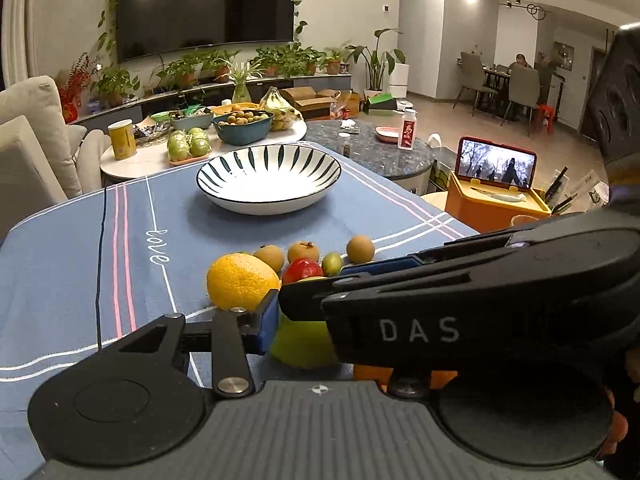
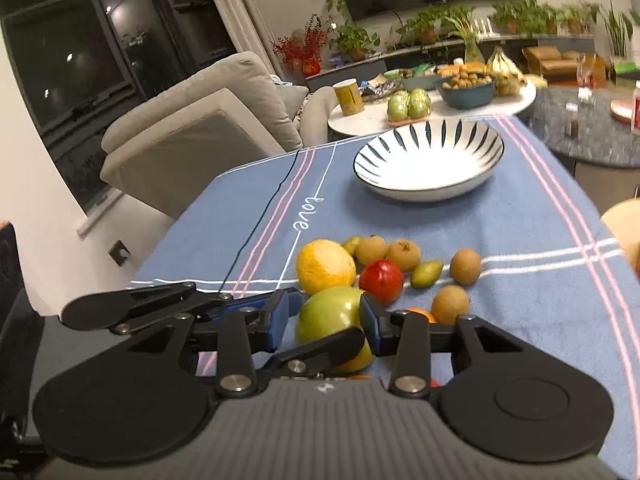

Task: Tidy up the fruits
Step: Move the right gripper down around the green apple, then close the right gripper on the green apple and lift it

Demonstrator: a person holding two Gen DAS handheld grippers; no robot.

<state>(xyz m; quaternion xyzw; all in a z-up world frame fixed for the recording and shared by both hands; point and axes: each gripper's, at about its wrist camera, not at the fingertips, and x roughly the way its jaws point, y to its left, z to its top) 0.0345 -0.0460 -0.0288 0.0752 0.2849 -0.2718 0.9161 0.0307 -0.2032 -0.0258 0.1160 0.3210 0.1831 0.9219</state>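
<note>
Blue tablecloth (image 2: 500, 240): fruit heap just ahead of my grippers, striped bowl (image 2: 430, 160) beyond, empty. Right gripper (image 2: 326, 318) pads close around the green apple (image 2: 328, 314), contact uncertain. Left gripper (image 1: 304, 312) is half hidden behind the right one; I cannot tell its state.

Black hand-held gripper (image 2: 326, 320), blue pads (image 2: 280, 316), silver screws

On the blue cloth-covered tabletop (image 2: 500, 240), the white bowl with dark radial stripes (image 2: 428, 160) sits toward the far edge. The fruits cluster nearer: the round orange (image 2: 325, 266) leftmost, the red apple (image 2: 381, 280) to its right, the large green apple (image 2: 330, 316) nearest, small brown round fruits (image 2: 465, 266) to the right.
</note>
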